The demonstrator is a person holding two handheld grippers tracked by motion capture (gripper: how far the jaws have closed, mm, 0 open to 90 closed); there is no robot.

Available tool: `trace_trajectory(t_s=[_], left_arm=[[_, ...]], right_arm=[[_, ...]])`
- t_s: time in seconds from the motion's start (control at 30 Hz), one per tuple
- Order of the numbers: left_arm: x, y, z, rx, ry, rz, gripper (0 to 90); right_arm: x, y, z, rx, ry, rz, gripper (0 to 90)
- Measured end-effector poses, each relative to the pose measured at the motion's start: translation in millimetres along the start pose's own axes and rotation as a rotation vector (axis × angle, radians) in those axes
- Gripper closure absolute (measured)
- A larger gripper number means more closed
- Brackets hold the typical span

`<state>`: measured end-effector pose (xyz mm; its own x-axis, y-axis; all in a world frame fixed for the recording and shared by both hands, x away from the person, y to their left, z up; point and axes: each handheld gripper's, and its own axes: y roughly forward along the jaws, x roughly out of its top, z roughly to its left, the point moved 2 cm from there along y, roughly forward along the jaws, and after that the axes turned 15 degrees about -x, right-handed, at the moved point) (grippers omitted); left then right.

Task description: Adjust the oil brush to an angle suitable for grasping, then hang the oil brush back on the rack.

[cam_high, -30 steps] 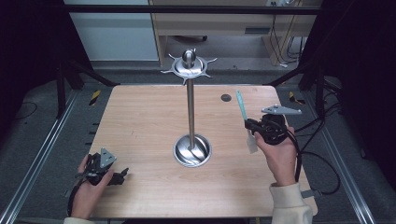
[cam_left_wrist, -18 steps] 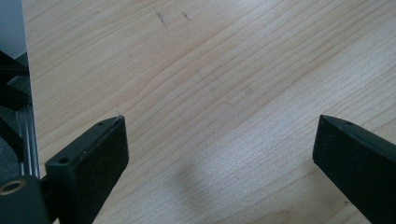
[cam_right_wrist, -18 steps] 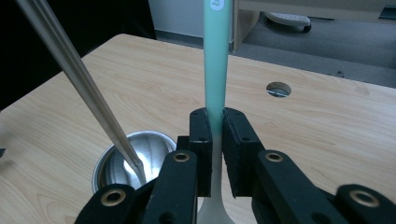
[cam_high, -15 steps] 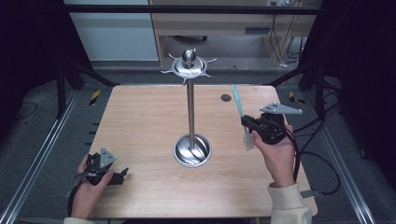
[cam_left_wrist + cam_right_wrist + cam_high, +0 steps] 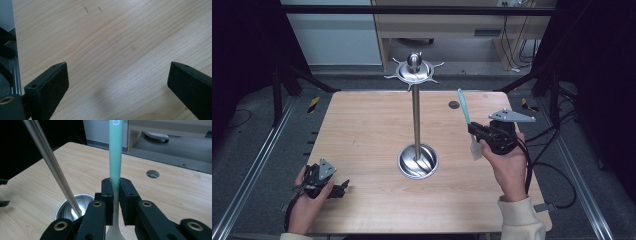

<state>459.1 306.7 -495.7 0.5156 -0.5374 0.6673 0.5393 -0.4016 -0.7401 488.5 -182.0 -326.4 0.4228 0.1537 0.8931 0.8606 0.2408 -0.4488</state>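
A tall metal stand (image 5: 416,120) rises from a round shiny base (image 5: 417,161) at the table's middle, with a hooked crown (image 5: 413,70) on top. To its right, my right gripper (image 5: 473,131) is shut on a utensil with a teal handle (image 5: 463,106) pointing up and away; its white head (image 5: 475,148) hangs below the jaws. In the right gripper view the jaws (image 5: 115,187) clamp the handle (image 5: 115,150), with the stand's pole (image 5: 53,162) and base (image 5: 65,207) to the left. My left gripper (image 5: 339,189) rests at the front left corner, open (image 5: 117,82) over bare wood.
A small round grommet hole (image 5: 454,105) sits in the table (image 5: 362,130) behind the right gripper, also seen as the hole (image 5: 152,173). Metal rails run along both sides of the table. A wooden desk and cables stand beyond the far edge.
The right gripper with the utensil has shifted slightly left and away, the handle tip leaning a little more toward the stand. The left gripper has stayed put.
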Motion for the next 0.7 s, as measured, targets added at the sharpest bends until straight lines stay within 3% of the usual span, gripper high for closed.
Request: trace_trajectory(t_s=[0.7], left_arm=[[0.1, -0.6, 0.2, 0.007, 0.005, 0.002, 3.1]], right_arm=[[8.5, -10.1, 7.7, 0.024, 0.000, -0.042, 82.4]])
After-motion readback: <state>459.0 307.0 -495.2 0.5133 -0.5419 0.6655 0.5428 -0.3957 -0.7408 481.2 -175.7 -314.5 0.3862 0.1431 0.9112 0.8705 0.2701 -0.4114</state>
